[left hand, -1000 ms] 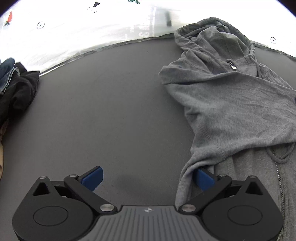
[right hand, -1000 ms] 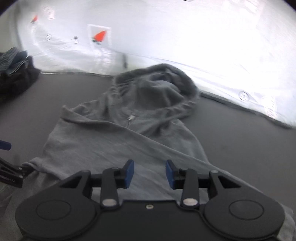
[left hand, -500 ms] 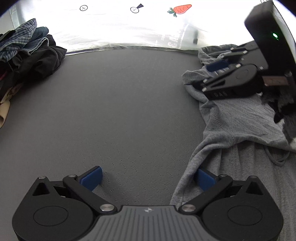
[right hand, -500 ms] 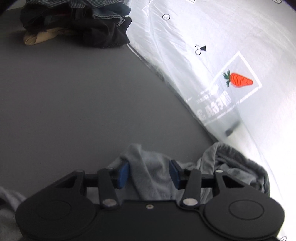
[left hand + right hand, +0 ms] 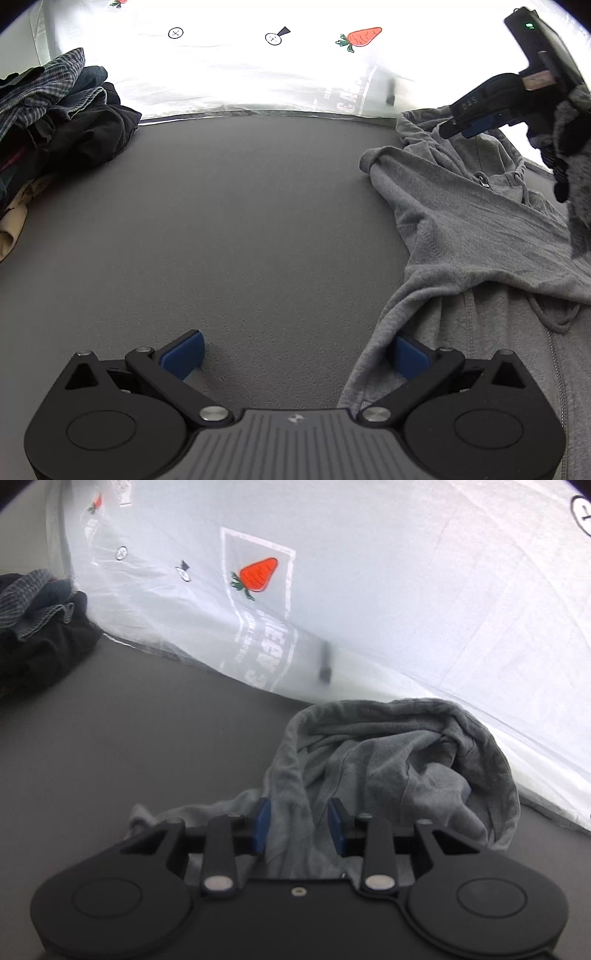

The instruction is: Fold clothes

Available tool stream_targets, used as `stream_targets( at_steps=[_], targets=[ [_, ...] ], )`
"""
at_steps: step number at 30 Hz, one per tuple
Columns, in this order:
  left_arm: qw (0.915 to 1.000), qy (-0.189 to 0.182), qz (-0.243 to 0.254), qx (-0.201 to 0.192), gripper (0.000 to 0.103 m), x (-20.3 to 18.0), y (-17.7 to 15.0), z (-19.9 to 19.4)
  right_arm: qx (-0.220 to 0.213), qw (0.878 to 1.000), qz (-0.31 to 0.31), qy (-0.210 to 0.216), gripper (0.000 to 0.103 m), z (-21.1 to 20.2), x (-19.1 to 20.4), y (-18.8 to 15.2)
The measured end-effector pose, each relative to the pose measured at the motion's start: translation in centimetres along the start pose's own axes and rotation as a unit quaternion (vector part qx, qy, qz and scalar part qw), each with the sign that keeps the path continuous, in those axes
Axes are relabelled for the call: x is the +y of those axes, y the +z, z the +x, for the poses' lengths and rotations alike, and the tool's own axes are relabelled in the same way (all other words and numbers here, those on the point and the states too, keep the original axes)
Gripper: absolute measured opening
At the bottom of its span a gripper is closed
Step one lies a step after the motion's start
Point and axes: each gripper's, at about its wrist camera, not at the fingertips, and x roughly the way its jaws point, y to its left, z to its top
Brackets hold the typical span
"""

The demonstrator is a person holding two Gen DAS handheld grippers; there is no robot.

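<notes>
Leftmost, a pile of clothes [image 5: 55, 122] sits on the grey desk [image 5: 240, 229]. Our left hand-held gripper [image 5: 295, 350] stands wide, its right pad beside the hoodie [image 5: 472, 236] edge. Our right hand-held gripper [image 5: 299, 825], jaws just closing, straddles the hood [image 5: 399, 760] fabric; we cannot tell if it pinches. We judge the hood fold is beginning; next, a firm grip.

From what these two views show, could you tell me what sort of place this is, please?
Probably a staged clothes-folding workspace, not a lived-in room. A bare gray mat serves as the work surface, a gray hoodie is spread on it, a pile of clothes waits at one corner, and a white printed sheet closes off the back.
</notes>
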Motion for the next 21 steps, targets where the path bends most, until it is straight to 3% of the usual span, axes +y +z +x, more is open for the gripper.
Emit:
stream_targets(
  at_steps=[2, 3, 4, 5, 6, 7, 10, 14, 17, 19, 21],
  targets=[
    [1.0000, -0.004, 0.000, 0.007, 0.098, -0.2, 0.2, -0.4, 0.014, 1.000, 0.011, 0.000, 0.035, -2.3, 0.6, -2.6],
    [0.9999, -0.010, 0.002, 0.006, 0.086, -0.3, 0.3, -0.7, 0.023, 1.000, 0.017, -0.004, 0.035, -3.5, 0.8, -4.1],
    [0.9999, -0.015, 0.004, 0.006, 0.062, -0.5, 0.3, -1.1, 0.033, 0.999, 0.021, -0.012, 0.035, -4.6, 0.9, -5.6],
    [0.9996, -0.023, 0.009, 0.010, 0.046, -0.8, 0.3, -1.5, 0.043, 0.999, 0.026, -0.020, 0.035, -5.7, 0.9, -7.1],
    [0.9993, -0.032, 0.014, 0.015, 0.023, -1.2, 0.3, -2.0, 0.056, 0.997, 0.034, -0.032, 0.035, -6.8, 0.6, -8.9],
    [0.9991, -0.030, 0.025, 0.016, 0.008, -1.6, 0.0, -2.3, 0.068, 0.996, 0.047, -0.039, 0.035, -8.0, 0.2, -10.4],
    [0.9983, -0.020, 0.051, 0.017, 0.007, -2.1, -0.7, -3.2, 0.089, 0.990, 0.088, -0.061, 0.034, -11.7, -1.4, -14.4],
    [0.9991, -0.028, -0.015, 0.030, 0.007, 0.5, -1.1, -3.7, 0.101, 0.973, 0.176, -0.113, 0.035, -16.5, -5.2, -18.8],
    [0.9984, 0.005, -0.038, 0.040, 0.005, 1.7, -1.0, -3.5, 0.085, 0.944, 0.286, -0.141, 0.036, -18.8, -8.9, -21.3],
    [0.9972, 0.015, -0.053, 0.051, 0.006, 2.6, -0.9, -3.6, 0.062, 0.916, 0.361, -0.164, 0.046, -20.1, -11.7, -22.9],
    [0.9971, 0.038, -0.039, 0.054, 0.006, 2.9, -0.2, -3.7, 0.034, 0.888, 0.422, -0.179, 0.050, -21.3, -14.1, -24.1]
  ],
)
